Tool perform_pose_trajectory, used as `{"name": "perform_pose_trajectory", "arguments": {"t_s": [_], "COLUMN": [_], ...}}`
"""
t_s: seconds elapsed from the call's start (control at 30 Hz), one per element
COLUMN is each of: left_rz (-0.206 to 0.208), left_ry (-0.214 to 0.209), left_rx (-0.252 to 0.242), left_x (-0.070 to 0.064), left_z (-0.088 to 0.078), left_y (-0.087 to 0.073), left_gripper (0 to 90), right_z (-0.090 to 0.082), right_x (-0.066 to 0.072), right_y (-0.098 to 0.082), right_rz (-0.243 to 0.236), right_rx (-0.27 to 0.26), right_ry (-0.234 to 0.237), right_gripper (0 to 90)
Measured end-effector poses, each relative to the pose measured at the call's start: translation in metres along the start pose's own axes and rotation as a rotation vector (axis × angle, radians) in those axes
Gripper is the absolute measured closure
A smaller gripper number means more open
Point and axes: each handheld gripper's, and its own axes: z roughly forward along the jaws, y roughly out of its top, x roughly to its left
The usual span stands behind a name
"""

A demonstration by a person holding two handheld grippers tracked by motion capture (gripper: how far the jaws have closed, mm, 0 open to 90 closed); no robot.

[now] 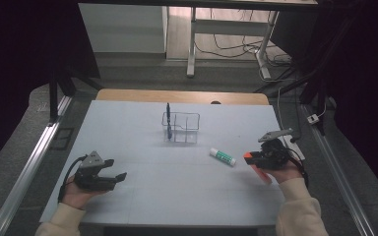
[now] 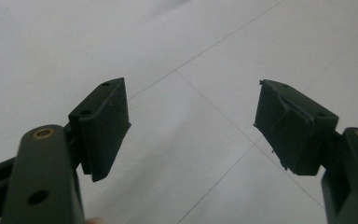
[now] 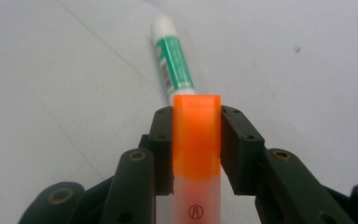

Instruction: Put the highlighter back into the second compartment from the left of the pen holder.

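Note:
My right gripper at the table's right is shut on an orange-capped marker, its cap sticking out between the jaws and its pale barrel running back under the hand. Just ahead of it lies a white and green glue stick, also seen on the table. My left gripper rests at the front left, open, with bare table between its jaws. A clear wire organizer stands at mid-table with a dark blue pen upright in its left end.
The white table top has thin grid lines. A wooden edge runs along the far side. Metal rails flank the table left and right. Cables and desk legs stand on the floor beyond.

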Motion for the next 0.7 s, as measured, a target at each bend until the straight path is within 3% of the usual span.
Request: {"name": "perform_pose_trajectory", "arguments": {"t_s": [0.2,0.43,0.7], "left_rz": [-0.001,-0.003,-0.003], "left_ry": [0.001,-0.001,-0.002], "left_rx": [-0.002,-0.002,-0.003], "left_x": [0.001,0.001,0.001], "left_z": [-0.001,0.000,0.000], "left_y": [0.000,0.000,0.000], "left_gripper": [25.6,25.6,25.6], "right_z": [-0.010,-0.016,-0.022], "right_x": [0.002,0.003,0.011], "right_y": [0.004,0.005,0.010], "right_rz": [0.005,0.015,0.018], "right_rx": [-0.108,-0.195,-0.293], "right_ry": [-0.002,-0.010,0.018], "right_gripper": [67.1,67.1,67.1]}}
